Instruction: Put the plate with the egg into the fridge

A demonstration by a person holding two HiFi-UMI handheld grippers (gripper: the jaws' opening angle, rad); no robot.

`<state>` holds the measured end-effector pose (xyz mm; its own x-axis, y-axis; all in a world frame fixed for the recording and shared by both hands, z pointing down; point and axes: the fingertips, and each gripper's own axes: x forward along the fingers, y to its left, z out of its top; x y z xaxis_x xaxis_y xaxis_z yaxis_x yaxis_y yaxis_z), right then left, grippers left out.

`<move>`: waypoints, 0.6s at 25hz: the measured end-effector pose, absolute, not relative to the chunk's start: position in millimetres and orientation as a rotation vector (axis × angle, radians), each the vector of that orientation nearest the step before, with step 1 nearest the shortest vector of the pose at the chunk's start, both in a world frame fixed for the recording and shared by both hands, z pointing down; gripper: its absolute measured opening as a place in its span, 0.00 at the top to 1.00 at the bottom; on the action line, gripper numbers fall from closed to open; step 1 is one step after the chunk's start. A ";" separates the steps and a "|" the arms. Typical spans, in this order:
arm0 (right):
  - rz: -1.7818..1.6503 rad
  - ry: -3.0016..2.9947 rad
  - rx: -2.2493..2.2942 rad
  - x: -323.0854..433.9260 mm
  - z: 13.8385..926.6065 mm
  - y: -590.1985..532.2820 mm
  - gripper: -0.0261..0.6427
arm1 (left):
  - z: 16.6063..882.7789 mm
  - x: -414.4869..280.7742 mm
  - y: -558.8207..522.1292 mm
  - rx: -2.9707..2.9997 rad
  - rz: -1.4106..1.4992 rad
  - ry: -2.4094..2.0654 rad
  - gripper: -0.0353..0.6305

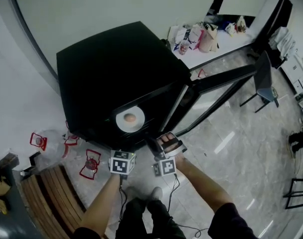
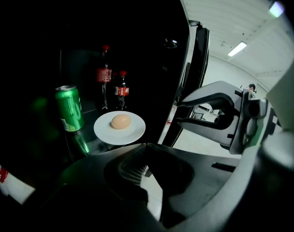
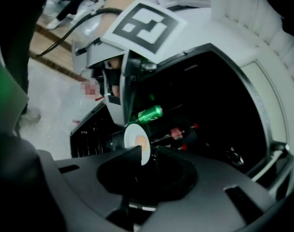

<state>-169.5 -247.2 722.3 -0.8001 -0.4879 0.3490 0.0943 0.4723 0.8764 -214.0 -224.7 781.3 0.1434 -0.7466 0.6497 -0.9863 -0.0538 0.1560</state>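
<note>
Plate [image 2: 119, 129] with egg [image 2: 120, 121] sits flat on the fridge [image 1: 106, 68] shelf beside the can [image 2: 69, 108]; placement appears complete. Left hand-held gripper [image 2: 146, 149] is pressed together and empty. Right hand-held gripper [image 3: 147, 151] is slightly spread, holding nothing.

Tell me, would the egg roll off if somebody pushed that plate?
Probably, with a quick push: the egg is round and lies loose on the plate, which looks nearly flat. It would likely crack if it fell. The smooth plate may slide easily too.
</note>
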 end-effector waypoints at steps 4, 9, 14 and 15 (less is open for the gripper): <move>-0.867 -2.395 0.576 -114.4 656.0 -246.7 0.83 | 699.9 -176.4 -218.5 2.005 0.447 -1.614 0.93; -0.383 -2.633 0.891 -56.1 556.9 -233.0 0.83 | 580.0 -117.3 -220.0 2.285 0.305 -1.584 0.93; -0.124 -2.710 1.163 -12.1 497.9 -218.6 0.83 | 508.3 -61.6 -219.3 2.501 0.250 -1.545 0.93; -0.088 -2.724 1.203 -3.2 492.2 -219.8 0.83 | 499.7 -52.0 -220.3 2.534 0.249 -1.524 0.93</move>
<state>-3.2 -219.8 492.2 -0.6630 -0.7382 0.1242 -0.7286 0.6745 0.1191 -52.0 -220.3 499.7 0.4625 -0.8560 0.2309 -0.8850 -0.4614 0.0623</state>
